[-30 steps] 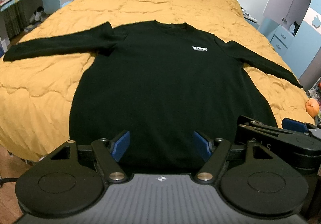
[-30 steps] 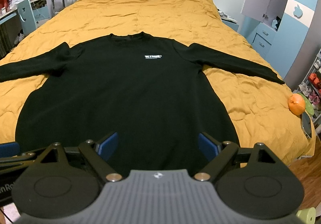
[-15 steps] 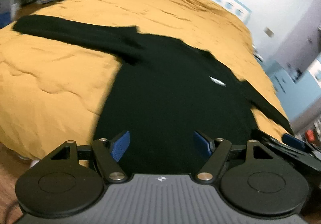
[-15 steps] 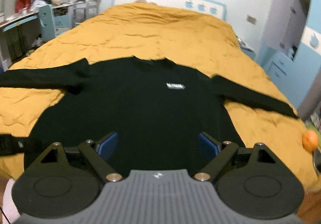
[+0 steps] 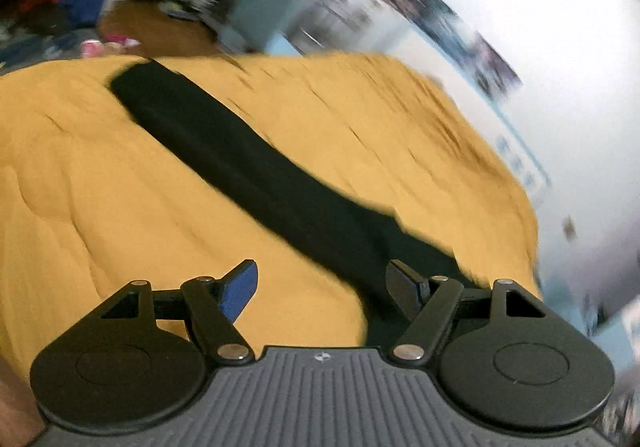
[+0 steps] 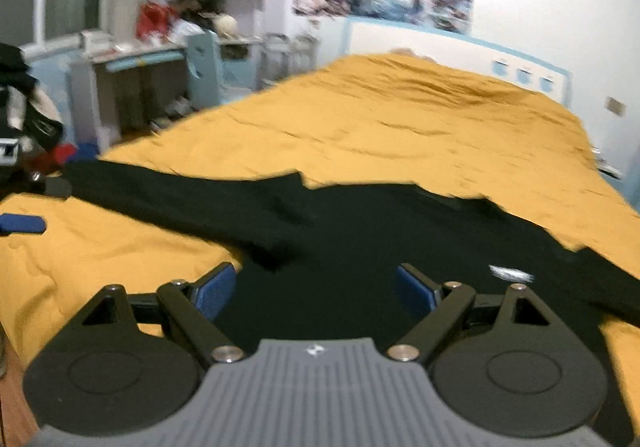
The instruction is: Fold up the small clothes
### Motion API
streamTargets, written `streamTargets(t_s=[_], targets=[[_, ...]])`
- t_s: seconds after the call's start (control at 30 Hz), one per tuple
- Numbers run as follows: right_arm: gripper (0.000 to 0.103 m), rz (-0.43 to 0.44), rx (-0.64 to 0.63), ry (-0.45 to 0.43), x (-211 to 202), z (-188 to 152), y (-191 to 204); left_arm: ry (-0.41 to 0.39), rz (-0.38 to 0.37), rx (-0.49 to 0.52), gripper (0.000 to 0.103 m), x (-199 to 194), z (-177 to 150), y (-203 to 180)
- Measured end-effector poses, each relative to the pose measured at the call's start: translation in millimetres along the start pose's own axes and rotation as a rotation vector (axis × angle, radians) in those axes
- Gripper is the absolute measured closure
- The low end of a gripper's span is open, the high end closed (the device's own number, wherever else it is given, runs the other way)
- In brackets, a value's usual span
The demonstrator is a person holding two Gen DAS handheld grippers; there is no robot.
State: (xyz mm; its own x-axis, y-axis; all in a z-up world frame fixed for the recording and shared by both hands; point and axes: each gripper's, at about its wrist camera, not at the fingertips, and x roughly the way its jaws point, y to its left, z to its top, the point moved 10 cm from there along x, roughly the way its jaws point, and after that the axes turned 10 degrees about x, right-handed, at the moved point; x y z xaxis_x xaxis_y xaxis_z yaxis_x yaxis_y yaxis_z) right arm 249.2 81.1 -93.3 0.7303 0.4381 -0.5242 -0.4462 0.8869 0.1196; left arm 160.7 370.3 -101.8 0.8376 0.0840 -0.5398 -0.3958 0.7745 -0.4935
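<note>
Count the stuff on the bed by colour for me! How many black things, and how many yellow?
Black: 1, the sweater, spread flat with its sleeve stretched out
Yellow: 1, the bedspread under it
Total: 2
The left gripper and right gripper hold nothing.

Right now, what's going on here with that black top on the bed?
A person is holding two hand-held grippers over a black long-sleeved top spread flat on a mustard-yellow bedspread. The left hand-held gripper is open and pointed along the outstretched sleeve; the right hand-held gripper is open above the chest. Neither is gripping any fabric, and no fold is visible yet.
</note>
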Motion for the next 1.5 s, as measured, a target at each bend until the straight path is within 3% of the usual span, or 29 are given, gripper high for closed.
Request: streamTargets(t_s=[0.17,0.33,0.53,0.6,0.67,0.77,0.83,0.9,1.07,1.23,1.37,1.5], targets=[[0.02,0.042,-0.035,0.042,55,0,24,-0.086,0.081,-0.143,0.017,42,49,88],[0.02,0.069,-0.095,0.068,88,-7,52,-0.112,0.129,-0.274,0.017,81,67,148],[0.021,0.127,-0.097,0.103,107,-20,73,-0.205,0.143,-0.323,0.019,99,89,170],[0.021,0.13,-0.108,0.116,114,-24,78,-0.212,0.144,-0.361,0.029,100,90,180],[0.021,0.129,-0.117,0.135,120,-29,80,-0.221,0.146,-0.383,0.053,103,90,189],[0.021,0.123,-0.113,0.154,119,-34,79,-0.227,0.152,-0.396,0.079,104,87,197],[0.021,0.119,-0.108,0.165,119,-36,78,-0.231,0.164,-0.38,0.089,102,87,198],[0.021,0.113,-0.098,0.172,116,-38,75,-0.241,0.171,-0.356,0.091,101,91,195],[0.021,0.088,-0.089,0.161,102,-36,60,-0.301,0.147,-0.289,0.092,89,111,170],[0.021,0.042,-0.039,0.151,79,-34,19,-0.346,0.066,-0.21,0.094,72,140,109],[0.021,-0.01,0.014,0.147,59,-38,-28,-0.368,-0.047,-0.111,0.095,64,160,27],[0.021,-0.061,0.081,0.133,34,-41,-80,-0.361,-0.2,0.004,0.095,66,163,-86]])
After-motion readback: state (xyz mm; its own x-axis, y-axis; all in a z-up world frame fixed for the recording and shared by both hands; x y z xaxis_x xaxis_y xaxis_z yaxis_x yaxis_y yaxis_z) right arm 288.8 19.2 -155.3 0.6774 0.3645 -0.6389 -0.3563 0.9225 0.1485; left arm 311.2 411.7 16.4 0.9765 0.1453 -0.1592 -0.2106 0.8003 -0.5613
